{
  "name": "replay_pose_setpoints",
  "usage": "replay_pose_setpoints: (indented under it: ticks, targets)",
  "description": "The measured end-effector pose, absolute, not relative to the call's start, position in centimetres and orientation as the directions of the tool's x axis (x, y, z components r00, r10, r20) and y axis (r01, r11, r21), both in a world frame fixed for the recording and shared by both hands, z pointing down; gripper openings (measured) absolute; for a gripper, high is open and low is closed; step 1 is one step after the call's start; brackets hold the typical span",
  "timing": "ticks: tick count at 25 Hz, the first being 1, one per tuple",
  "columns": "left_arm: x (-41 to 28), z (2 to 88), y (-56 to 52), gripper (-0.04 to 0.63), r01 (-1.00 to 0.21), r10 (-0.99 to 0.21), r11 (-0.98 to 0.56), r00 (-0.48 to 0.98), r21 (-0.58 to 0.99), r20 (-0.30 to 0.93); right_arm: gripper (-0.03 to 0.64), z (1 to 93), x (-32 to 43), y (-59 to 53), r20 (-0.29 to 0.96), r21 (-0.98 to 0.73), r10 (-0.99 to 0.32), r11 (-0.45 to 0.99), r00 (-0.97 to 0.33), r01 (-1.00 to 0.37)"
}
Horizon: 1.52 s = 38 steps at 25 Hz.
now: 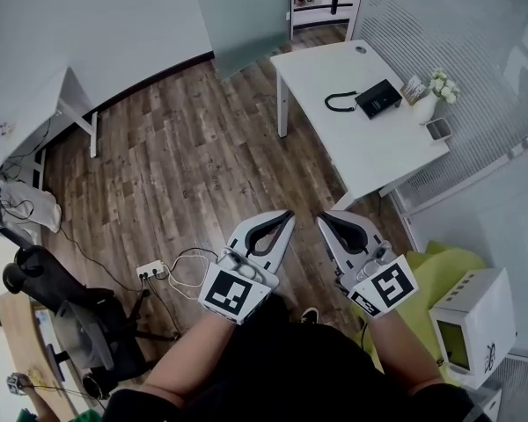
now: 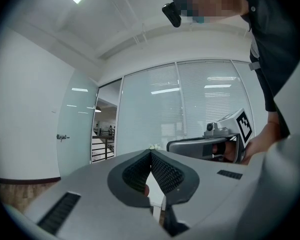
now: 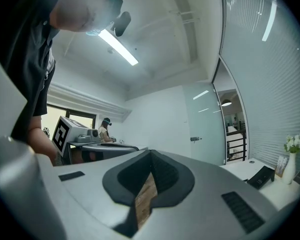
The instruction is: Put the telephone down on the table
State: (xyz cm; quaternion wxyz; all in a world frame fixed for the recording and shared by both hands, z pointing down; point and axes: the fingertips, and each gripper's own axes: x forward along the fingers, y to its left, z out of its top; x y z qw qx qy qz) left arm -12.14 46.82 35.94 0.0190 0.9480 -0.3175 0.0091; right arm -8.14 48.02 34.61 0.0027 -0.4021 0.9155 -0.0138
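Fingers on your left gripper are pressed together at the tips with nothing between them. Your right gripper is closed the same way and empty, with only the wooden floor showing through the gap behind its tips. You hold both grippers close in front of your body, side by side above the floor, pointing toward the white surface. Your telephone already lies on that surface, well apart from both grippers, toward its far side. Its black handset lies on the surface just beside the base, and a vase of white flowers stands near its other side.
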Motion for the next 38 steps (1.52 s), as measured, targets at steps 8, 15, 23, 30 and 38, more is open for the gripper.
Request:
replay_pose_setpoints:
  ticks: [8,15,23,30,38]
  targets:
    - [-15.7,35.9,41.7,0.006,-0.57,-0.569,-0.821,0.822,0.03,0.029,0.021,34.4,-12.3,42.6,0.031,-0.008,-0.752,0.659,-0.659,-0.752]
    - [-19.4,36.0,38.3,0.006,-0.547,-0.546,-0.836,0.837,0.043,0.028,0.02,34.8,-15.8,39.3,0.042,-0.004,-0.765,0.643,-0.643,-0.766]
    - [-22.0,35.7,35.1,0.006,-0.57,-0.569,-0.821,0.822,0.038,0.026,0.02,34.4,-18.6,36.1,0.035,0.001,-0.747,0.664,-0.664,-0.747]
    - [-23.0,35.7,30.4,0.006,-0.614,-0.614,-0.789,0.789,0.019,0.027,0.02,34.7,-19.5,31.5,0.023,-0.001,-0.718,0.696,-0.696,-0.718]
    - [-21.8,35.6,22.8,0.006,-0.65,-0.649,-0.76,0.759,0.006,0.038,0.02,34.6,-18.3,23.4,0.002,-0.008,-0.676,0.737,-0.737,-0.676]
